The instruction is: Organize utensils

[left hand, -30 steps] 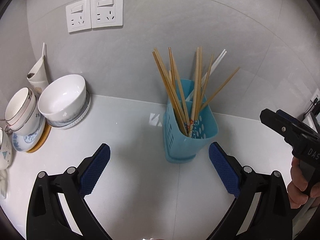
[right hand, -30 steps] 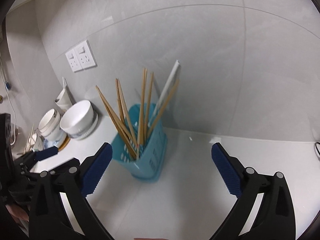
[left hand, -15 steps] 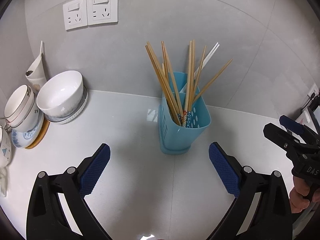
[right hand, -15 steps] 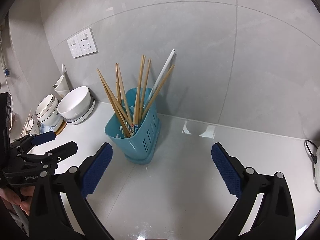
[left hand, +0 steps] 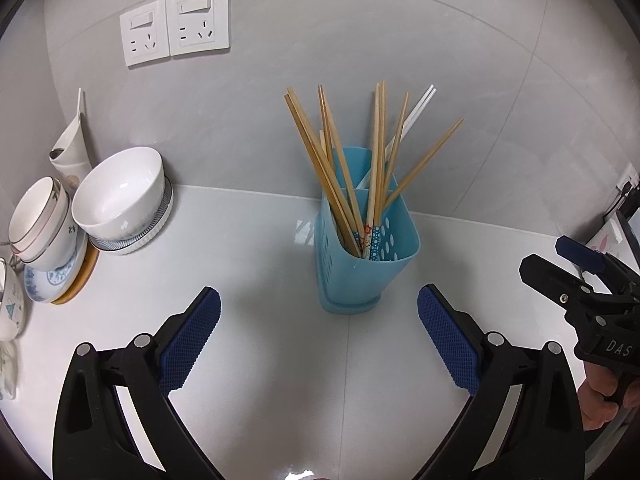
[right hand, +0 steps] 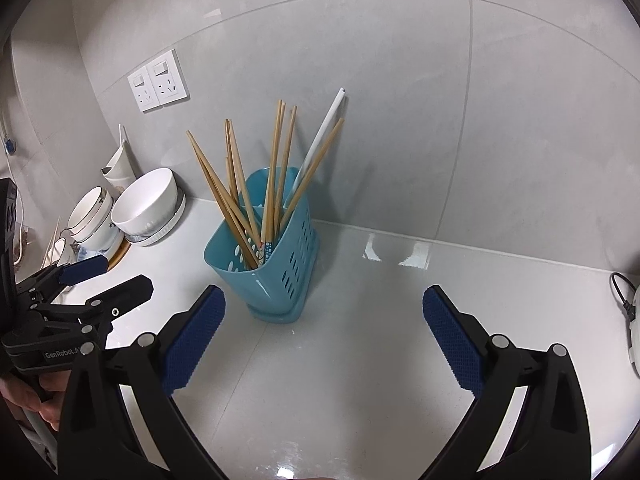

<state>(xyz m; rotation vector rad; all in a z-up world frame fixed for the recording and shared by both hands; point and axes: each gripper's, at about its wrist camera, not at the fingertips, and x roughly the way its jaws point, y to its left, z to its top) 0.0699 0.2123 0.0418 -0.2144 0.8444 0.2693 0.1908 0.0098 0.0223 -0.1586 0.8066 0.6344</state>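
A light blue slotted utensil holder (left hand: 360, 268) stands upright on the white counter near the wall; it also shows in the right wrist view (right hand: 276, 264). Several wooden chopsticks (left hand: 352, 168) and a white pair (left hand: 412, 116) stand in it, fanned out. They also show in the right wrist view (right hand: 256, 184). My left gripper (left hand: 320, 344) is open and empty, a little in front of the holder. My right gripper (right hand: 324, 344) is open and empty, in front and to the right of it. Each gripper shows in the other's view: right (left hand: 576, 276), left (right hand: 100, 280).
White bowls (left hand: 120, 200) and stacked cups on plates (left hand: 44, 228) sit at the left by the wall, with a white spouted vessel (left hand: 74, 148) behind. Wall sockets (left hand: 176, 24) are above. A cable and a white object (right hand: 628, 312) lie at the far right.
Both grippers have drawn back from the holder, which now looks smaller and farther. The right gripper has dropped lower at the edge of the left view. Both stay open.
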